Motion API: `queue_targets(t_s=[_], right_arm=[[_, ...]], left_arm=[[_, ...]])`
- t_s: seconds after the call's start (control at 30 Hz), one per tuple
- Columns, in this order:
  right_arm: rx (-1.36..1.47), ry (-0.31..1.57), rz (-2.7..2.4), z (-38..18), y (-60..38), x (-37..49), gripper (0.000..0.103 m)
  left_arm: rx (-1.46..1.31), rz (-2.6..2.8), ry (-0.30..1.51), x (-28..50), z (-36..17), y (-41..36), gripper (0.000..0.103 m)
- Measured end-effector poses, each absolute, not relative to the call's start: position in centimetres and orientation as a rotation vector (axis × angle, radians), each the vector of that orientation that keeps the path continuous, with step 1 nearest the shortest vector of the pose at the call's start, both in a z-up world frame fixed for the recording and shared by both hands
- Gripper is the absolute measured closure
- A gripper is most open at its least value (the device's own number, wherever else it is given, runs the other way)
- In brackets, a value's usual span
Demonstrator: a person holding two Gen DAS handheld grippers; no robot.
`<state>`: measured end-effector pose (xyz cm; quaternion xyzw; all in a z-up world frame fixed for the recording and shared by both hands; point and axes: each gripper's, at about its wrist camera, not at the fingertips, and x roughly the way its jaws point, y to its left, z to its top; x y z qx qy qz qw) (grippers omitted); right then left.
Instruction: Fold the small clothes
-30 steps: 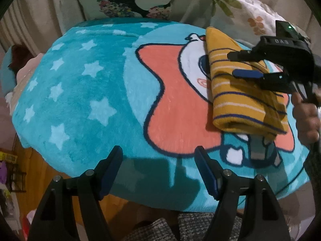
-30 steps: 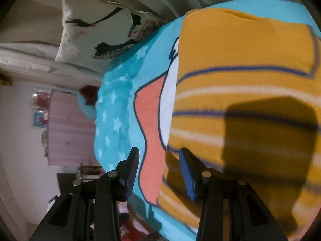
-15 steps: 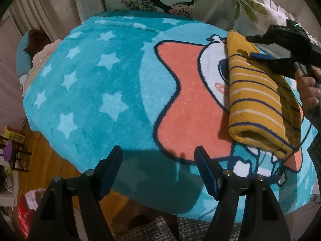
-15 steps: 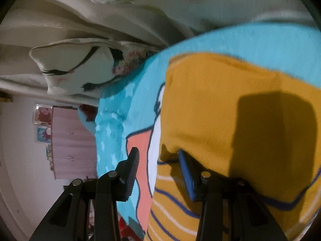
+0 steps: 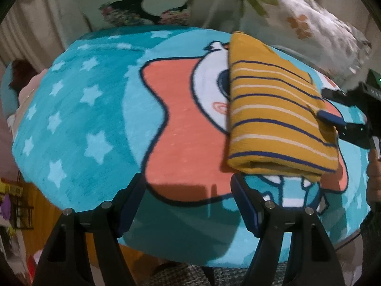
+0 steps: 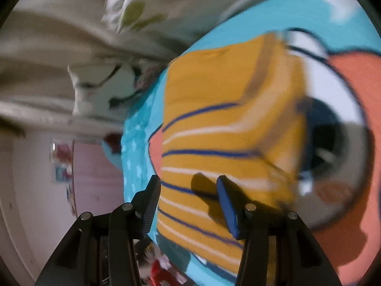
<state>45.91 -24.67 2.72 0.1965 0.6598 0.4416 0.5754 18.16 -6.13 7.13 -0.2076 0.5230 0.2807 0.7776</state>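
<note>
Left wrist view
- Step: folding looks nearly done; the yellow striped garment (image 5: 273,109) lies as a compact rectangle. Judged a final tidy or placement.
- Garment place: on the teal star blanket (image 5: 78,109), over the cartoon print, right of centre, well ahead of the left gripper (image 5: 188,205).
- Garment look: mustard knit with navy and cream stripes; thick rolled fold at the near edge, several layers showing; far end plain yellow.
- Left tool: fingers spread wide, nothing between them, hovering over the blanket's near edge.
- Right tool: the right gripper (image 5: 333,109) reaches in from the right; one blue pad rests on the garment's right edge.
- Background: pillows (image 5: 297,23) behind the blanket.

Right wrist view
- Picture: motion-blurred.
- Right tool: right gripper (image 6: 188,202) with a clear gap between its jaws, over the striped cloth (image 6: 226,128); no fabric seen pinched.
- Garment look: a folded flap edge runs across the stripes.
- Next move: probably close on the right edge for a last fold or lift; needs all layers caught together.
</note>
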Motion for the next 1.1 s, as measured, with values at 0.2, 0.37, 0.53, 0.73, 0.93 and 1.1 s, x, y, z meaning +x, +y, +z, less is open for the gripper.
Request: queue_targets(t_s=[0.2, 0.37, 0.53, 0.73, 0.93, 1.1], right_arm=[[0.409, 1.438, 0.843, 4.7, -31.2, 43.9, 0.047], [0.328, 1.374, 0.718, 5.6, -33.5, 39.6, 0.047], [0.234, 1.328, 0.648, 5.9, -33.4, 34.6, 0.047], [0.117, 1.256, 0.616, 7.4, -31.7, 28.2, 0.047], [0.024, 1.169, 0.580, 9.3, -30.6, 23.0, 0.047], [-0.034, 1.095, 0.547, 11.0, -30.1, 20.0, 0.047]], left_arm=[[-0.407, 0.538, 1.113, 17.8, 7.7, -6.9, 0.030], [-0.350, 0.493, 1.083, 16.0, 8.6, -7.2, 0.030], [-0.264, 0.507, 0.979, 12.5, 10.5, -7.6, 0.028], [-0.209, 0.591, 0.753, 7.0, 14.9, -6.3, 0.016], [-0.162, 0.710, 0.522, 2.2, 19.4, -6.1, 0.000], [-0.123, 0.757, 0.368, -0.6, 23.1, -6.7, 0.000]])
